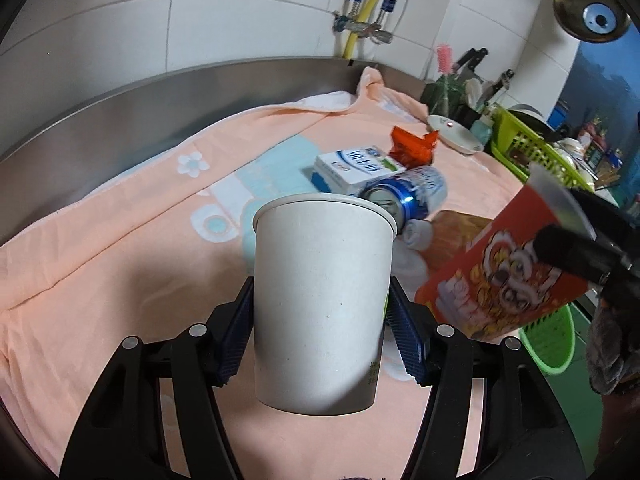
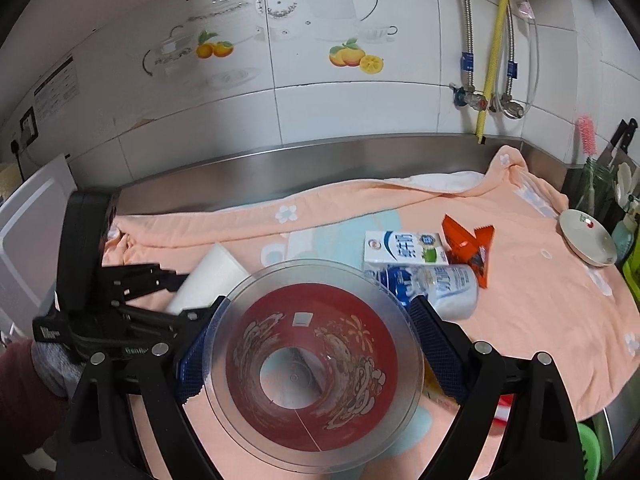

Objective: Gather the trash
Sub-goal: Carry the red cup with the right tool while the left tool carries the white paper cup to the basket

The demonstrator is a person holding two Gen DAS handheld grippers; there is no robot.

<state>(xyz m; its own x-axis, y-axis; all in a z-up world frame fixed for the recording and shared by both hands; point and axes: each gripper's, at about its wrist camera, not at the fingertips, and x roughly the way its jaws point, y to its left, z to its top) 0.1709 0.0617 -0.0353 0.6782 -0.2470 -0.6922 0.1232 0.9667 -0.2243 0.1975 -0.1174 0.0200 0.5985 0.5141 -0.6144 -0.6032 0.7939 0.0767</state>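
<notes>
My left gripper [image 1: 320, 320] is shut on a white paper cup [image 1: 320, 300], its blue pads pressed on both sides, and holds it upright above the peach towel [image 1: 120, 240]. In the right wrist view, my right gripper [image 2: 312, 344] is shut on a clear plastic cup with a red printed sleeve [image 2: 312, 364], seen mouth-on. That red cup [image 1: 500, 276] hangs to the right of the white one. The white cup [image 2: 208, 276] and left gripper [image 2: 180, 296] appear at the left. On the towel lie a milk carton [image 1: 356, 168], a blue can [image 1: 404, 196] and an orange wrapper [image 1: 412, 146].
A green bin [image 1: 552, 340] stands below the counter's right edge. A white dish [image 2: 588, 236], a green basket [image 1: 532, 148] and utensils crowd the far right. A steel backsplash and tiled wall run behind the towel. A crumpled tissue [image 1: 416, 236] and a brown packet [image 1: 456, 228] lie near the can.
</notes>
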